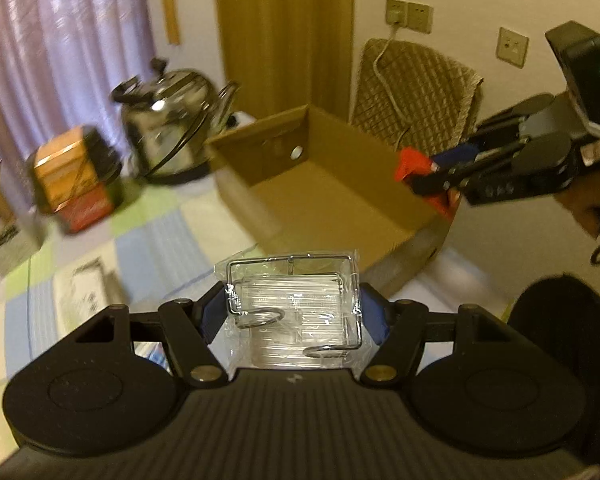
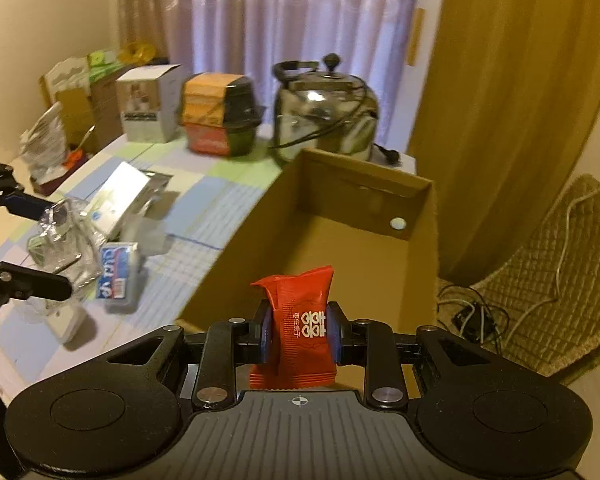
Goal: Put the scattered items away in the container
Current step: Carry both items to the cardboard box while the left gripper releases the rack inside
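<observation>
An open cardboard box [image 1: 260,148] [image 2: 364,184] stands on the checked tablecloth, and what shows of its floor is bare. My left gripper [image 1: 294,312] is shut on a clear plastic packet with wire hooks [image 1: 294,304], held just short of the box's near wall; the same packet [image 2: 64,240] shows at the left of the right wrist view. My right gripper [image 2: 298,330] is shut on a red snack packet [image 2: 300,320] with white characters, held above the box's near rim. From the left wrist view that gripper [image 1: 428,178] and red packet [image 1: 410,162] hang over the box's right corner.
A steel kettle [image 2: 324,112] with its cord, an orange and black food container [image 2: 220,116] and a white carton [image 2: 148,100] line the far table edge. A blue-labelled packet [image 2: 118,280] and a silver pouch [image 2: 128,192] lie left of the box. A quilted chair [image 1: 416,92] stands behind.
</observation>
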A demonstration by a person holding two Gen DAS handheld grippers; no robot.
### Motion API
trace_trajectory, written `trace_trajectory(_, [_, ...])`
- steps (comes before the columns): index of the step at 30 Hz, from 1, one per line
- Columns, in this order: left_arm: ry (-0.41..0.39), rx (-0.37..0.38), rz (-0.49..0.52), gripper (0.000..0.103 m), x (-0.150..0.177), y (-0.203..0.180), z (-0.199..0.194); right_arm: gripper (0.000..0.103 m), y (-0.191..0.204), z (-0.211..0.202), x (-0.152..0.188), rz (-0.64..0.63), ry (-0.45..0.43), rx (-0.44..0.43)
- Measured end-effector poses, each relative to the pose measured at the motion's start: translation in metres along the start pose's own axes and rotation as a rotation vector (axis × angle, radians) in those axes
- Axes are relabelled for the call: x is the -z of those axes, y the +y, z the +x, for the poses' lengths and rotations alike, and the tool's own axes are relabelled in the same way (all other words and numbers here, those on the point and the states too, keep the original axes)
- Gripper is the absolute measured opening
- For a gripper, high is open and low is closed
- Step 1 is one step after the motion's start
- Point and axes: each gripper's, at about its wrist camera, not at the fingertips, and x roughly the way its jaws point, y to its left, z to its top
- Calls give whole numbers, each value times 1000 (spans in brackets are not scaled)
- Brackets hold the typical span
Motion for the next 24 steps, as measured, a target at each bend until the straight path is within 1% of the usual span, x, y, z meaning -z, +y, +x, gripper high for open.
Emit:
trace_trajectory(4, [-25, 26, 32, 64, -28, -10, 22, 30, -18, 2, 1, 34, -9, 12])
trace_trajectory(10, [-42, 49, 63, 64, -51, -17, 52, 30, -40, 8, 2, 84, -21, 20])
trace_trajectory(17, [-25, 68, 74, 64, -64, -22, 89, 30, -55, 23, 3, 123, -19, 16])
trace_trajectory(24, [-9, 86, 96, 64, -69, -28, 110, 30, -66, 34, 4, 140, -9, 10])
